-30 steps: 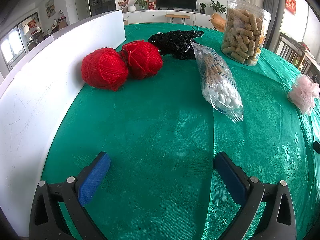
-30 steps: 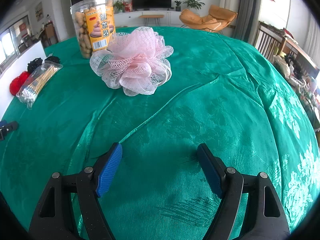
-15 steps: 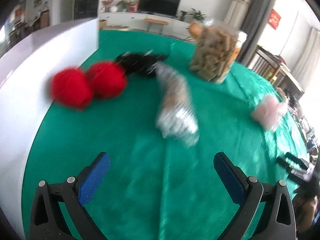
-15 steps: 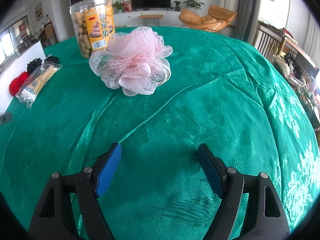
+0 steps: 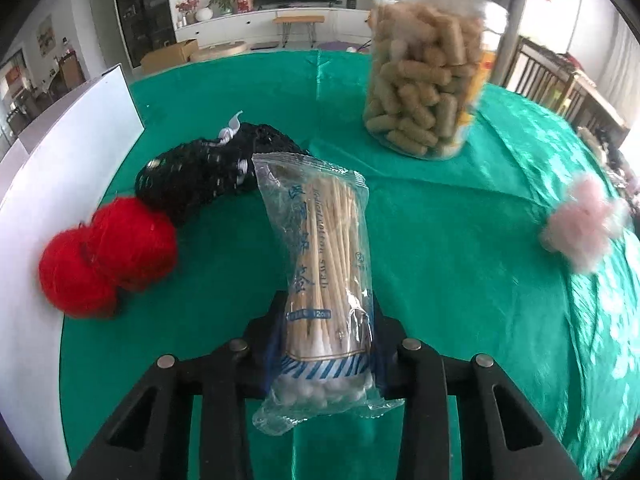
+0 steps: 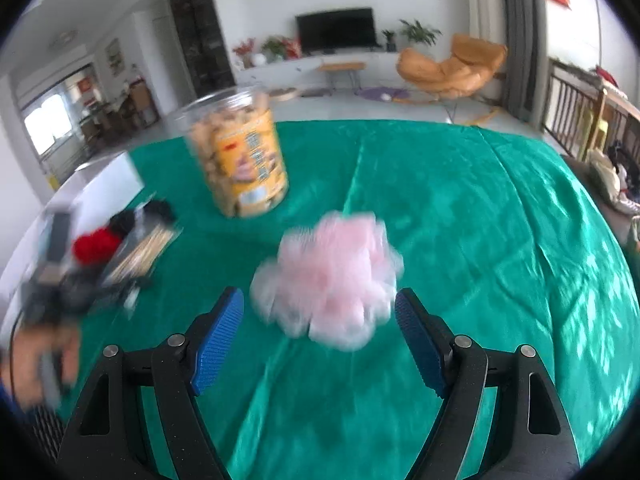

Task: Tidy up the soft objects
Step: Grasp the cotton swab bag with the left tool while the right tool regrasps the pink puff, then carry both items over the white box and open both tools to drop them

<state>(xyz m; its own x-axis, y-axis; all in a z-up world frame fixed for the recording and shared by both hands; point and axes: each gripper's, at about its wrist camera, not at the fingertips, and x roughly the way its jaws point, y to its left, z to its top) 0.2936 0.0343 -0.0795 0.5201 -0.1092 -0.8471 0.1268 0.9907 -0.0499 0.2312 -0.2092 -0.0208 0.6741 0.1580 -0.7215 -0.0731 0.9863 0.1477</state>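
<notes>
- We have the bag of cotton swabs (image 5: 326,280) clamped in our left gripper (image 5: 326,344); the jaws press on its lower end from both sides, near the white cotton tips, and the bag stands up and away from us toward 12 o'clock.
- In the right wrist view the same bag (image 6: 140,250) shows as a blurred shape at 9 o'clock, with the left gripper (image 6: 60,280) around it too smeared to read.
- Our right gripper (image 6: 318,340) has its jaws wide apart, and the pink bath puff (image 6: 328,280) sits on the cloth just ahead, between the two blue pads (image 6: 218,340), touching neither as far as the blur lets us tell.
- From the left wrist view the puff (image 5: 580,228) lies well off at 3 o'clock.
- Two red yarn balls (image 5: 108,256) rest touching each other at 9 o'clock of the bag, against the white board (image 5: 48,184).
- A black mesh bundle (image 5: 208,172) lies at 11 o'clock, just behind the yarn.
- A clear jar of snacks (image 5: 424,76) stands upright at 1 o'clock, well apart from the soft things.
- All of it sits on the green tablecloth (image 5: 440,248).
</notes>
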